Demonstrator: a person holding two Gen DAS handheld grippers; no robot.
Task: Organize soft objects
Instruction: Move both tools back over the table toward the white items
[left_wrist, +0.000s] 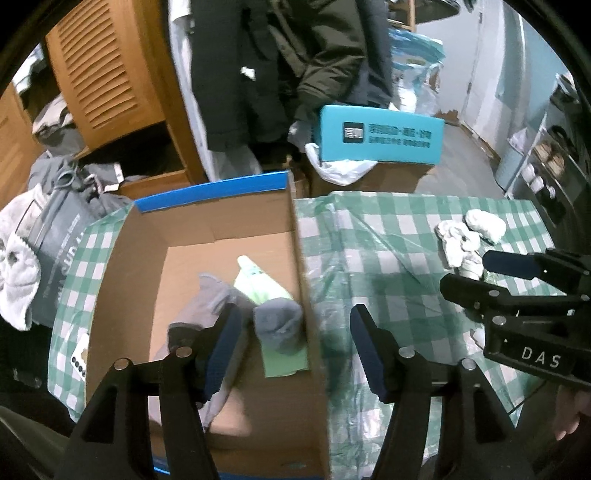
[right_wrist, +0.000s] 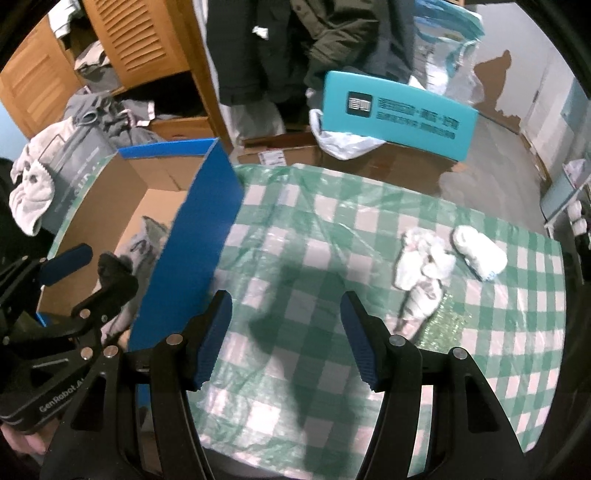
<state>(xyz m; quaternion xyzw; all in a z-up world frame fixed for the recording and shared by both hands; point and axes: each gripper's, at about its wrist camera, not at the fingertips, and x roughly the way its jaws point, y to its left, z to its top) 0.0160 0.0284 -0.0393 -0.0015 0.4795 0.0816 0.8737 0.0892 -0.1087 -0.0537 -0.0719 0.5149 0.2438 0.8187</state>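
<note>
left gripper (left_wrist: 295, 347): jaws apart, nothing between, straddling the cardboard box's (left_wrist: 306, 258) right wall | right gripper (right_wrist: 286, 341): jaws apart, empty, over bare checked tablecloth (right_wrist: 332, 206) | grey socks (left_wrist: 214, 299) and green sock (left_wrist: 258, 280): on box floor | white socks (right_wrist: 443, 258): bunched near table's far right corner

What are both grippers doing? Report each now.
Left gripper: open, empty, over the cardboard box wall.
Right gripper: open, empty, above the checked tablecloth.
</note>
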